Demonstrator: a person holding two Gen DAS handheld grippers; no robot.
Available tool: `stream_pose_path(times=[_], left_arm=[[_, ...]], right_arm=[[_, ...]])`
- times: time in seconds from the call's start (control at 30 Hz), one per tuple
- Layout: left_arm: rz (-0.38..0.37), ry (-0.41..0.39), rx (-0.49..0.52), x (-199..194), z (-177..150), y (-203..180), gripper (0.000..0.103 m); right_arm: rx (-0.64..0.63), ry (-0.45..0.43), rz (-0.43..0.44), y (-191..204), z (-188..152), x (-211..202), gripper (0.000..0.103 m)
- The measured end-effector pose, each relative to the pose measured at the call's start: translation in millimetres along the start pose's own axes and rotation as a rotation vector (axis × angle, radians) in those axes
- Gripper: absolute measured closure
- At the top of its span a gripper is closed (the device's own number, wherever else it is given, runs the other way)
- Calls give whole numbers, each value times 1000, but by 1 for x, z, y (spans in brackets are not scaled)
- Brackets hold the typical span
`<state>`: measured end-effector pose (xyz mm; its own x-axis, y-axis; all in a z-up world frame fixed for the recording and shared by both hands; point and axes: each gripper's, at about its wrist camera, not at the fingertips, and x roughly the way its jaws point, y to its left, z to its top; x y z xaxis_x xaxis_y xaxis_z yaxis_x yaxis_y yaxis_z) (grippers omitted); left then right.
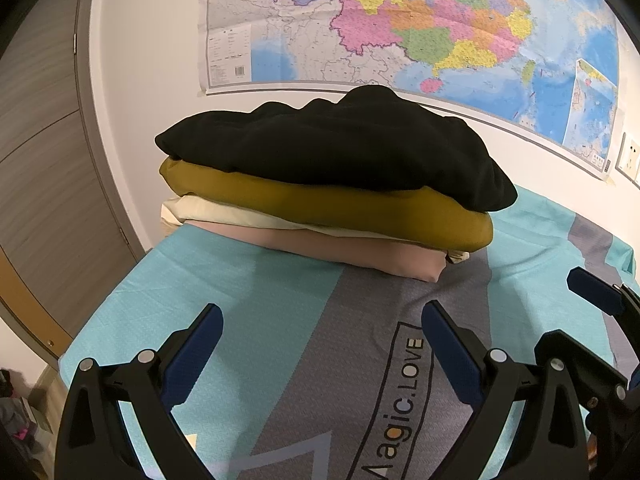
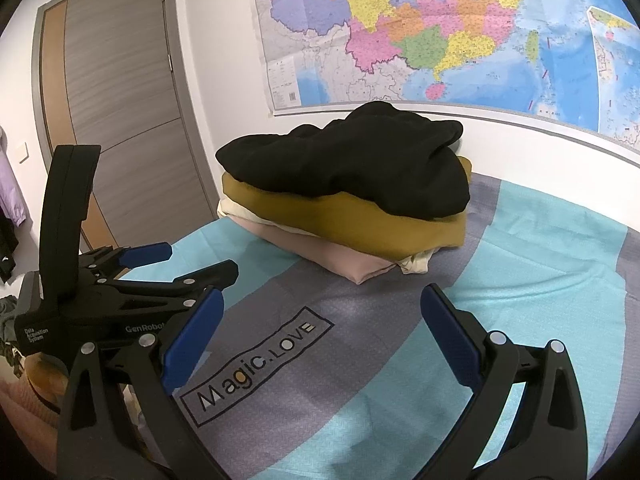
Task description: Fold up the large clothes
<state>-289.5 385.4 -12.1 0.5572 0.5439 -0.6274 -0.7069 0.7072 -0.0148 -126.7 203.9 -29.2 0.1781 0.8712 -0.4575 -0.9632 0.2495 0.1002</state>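
Observation:
A stack of folded clothes sits at the far end of the table against the wall. A black garment lies on top, loosely bunched, over a mustard one, a cream one and a pink one. The stack also shows in the right wrist view, with the black garment on top. My left gripper is open and empty above the cloth, short of the stack. My right gripper is open and empty too. The left gripper shows at the left of the right wrist view.
A teal and grey cloth printed "Magic.LOVE" covers the table. A large map hangs on the wall behind. A grey door stands at the left. A wall socket is at the right.

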Motion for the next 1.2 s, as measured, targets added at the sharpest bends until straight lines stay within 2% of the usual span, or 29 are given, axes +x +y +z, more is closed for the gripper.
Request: stream_pose_path(times=[1.2], left_arm=[[-1,10,4,3,-3,0,7]], right_arm=[[19,-1,1,1,-1,2,6]])
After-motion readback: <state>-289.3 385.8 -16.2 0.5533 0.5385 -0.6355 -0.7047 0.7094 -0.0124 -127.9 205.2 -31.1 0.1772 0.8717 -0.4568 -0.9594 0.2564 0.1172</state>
